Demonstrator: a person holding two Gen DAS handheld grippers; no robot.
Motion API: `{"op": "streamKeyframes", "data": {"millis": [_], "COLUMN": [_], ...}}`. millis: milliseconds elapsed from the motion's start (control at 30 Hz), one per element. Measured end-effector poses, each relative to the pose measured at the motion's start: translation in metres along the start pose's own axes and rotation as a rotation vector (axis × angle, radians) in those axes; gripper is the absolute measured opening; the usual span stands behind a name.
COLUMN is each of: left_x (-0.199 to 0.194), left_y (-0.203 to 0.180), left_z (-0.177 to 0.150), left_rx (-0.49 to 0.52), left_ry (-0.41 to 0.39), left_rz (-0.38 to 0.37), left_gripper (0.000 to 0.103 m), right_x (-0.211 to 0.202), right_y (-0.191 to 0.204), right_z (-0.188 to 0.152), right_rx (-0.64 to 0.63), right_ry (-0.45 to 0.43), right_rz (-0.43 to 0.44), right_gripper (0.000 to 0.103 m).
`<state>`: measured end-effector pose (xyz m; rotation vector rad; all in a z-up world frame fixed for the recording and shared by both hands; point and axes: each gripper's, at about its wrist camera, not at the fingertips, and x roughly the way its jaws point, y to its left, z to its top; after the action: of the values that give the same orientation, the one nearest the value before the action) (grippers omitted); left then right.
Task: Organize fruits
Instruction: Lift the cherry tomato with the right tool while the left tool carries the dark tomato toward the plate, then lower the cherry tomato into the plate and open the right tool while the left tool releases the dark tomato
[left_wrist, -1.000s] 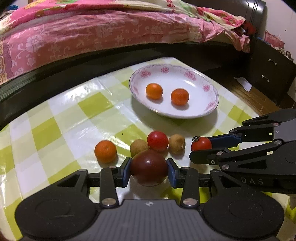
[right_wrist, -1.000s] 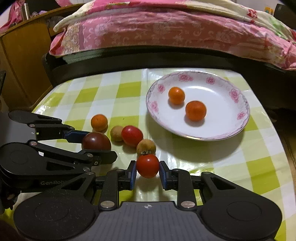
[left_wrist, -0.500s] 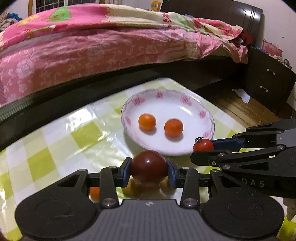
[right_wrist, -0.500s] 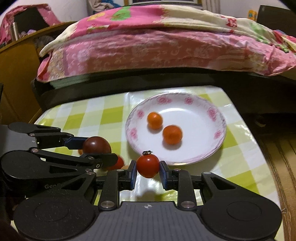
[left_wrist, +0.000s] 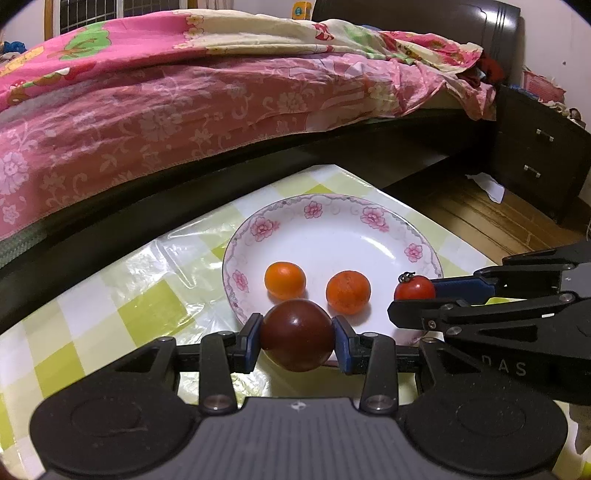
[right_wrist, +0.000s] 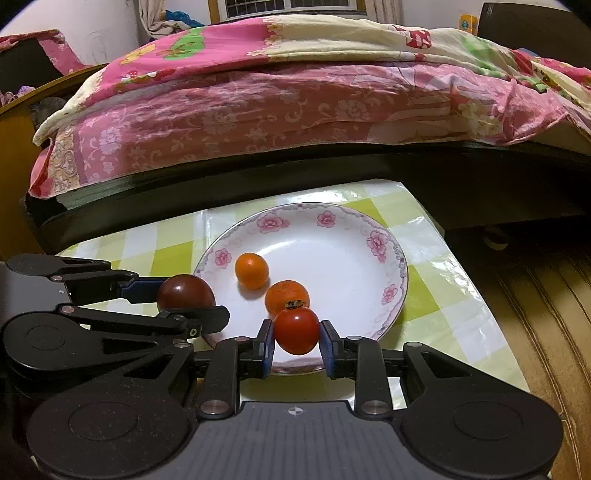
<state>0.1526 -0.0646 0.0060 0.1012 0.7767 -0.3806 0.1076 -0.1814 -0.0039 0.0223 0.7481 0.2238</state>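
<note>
My left gripper (left_wrist: 297, 339) is shut on a dark red tomato (left_wrist: 297, 334) and holds it above the near rim of a white flowered plate (left_wrist: 332, 206). My right gripper (right_wrist: 296, 341) is shut on a bright red tomato (right_wrist: 296, 330), also held over the plate's (right_wrist: 395, 258) near edge. Two small oranges (left_wrist: 285, 279) (left_wrist: 348, 291) lie in the plate. In the right wrist view the left gripper's tomato (right_wrist: 184, 291) shows at the plate's left rim. In the left wrist view the right gripper's tomato (left_wrist: 414, 288) shows over the plate's right rim.
The plate stands on a table with a yellow and white checked cloth (left_wrist: 110, 295). A bed with a pink floral cover (left_wrist: 184, 110) runs along the far side. A dark drawer cabinet (left_wrist: 535, 158) stands at the right, on a wooden floor (right_wrist: 535, 295).
Both grippers have lifted their tomatoes off the table and carried them forward to the plate. The loose fruits on the cloth have dropped out of view below the grippers.
</note>
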Motion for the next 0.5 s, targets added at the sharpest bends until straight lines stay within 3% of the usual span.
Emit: {"op": "streamKeyframes", "data": {"millis": [500], "left_x": [0.009], "left_y": [0.0], "left_z": [0.004], "left_rx": [0.014], "left_ry": [0.006], "left_rz": [0.012], "left_gripper": [0.046], "right_x": [0.011], "right_y": [-0.006], "right_z": [0.002], "right_rx": [0.019], "right_ry": [-0.001], "right_rz": [-0.005], "right_gripper": [0.024]}}
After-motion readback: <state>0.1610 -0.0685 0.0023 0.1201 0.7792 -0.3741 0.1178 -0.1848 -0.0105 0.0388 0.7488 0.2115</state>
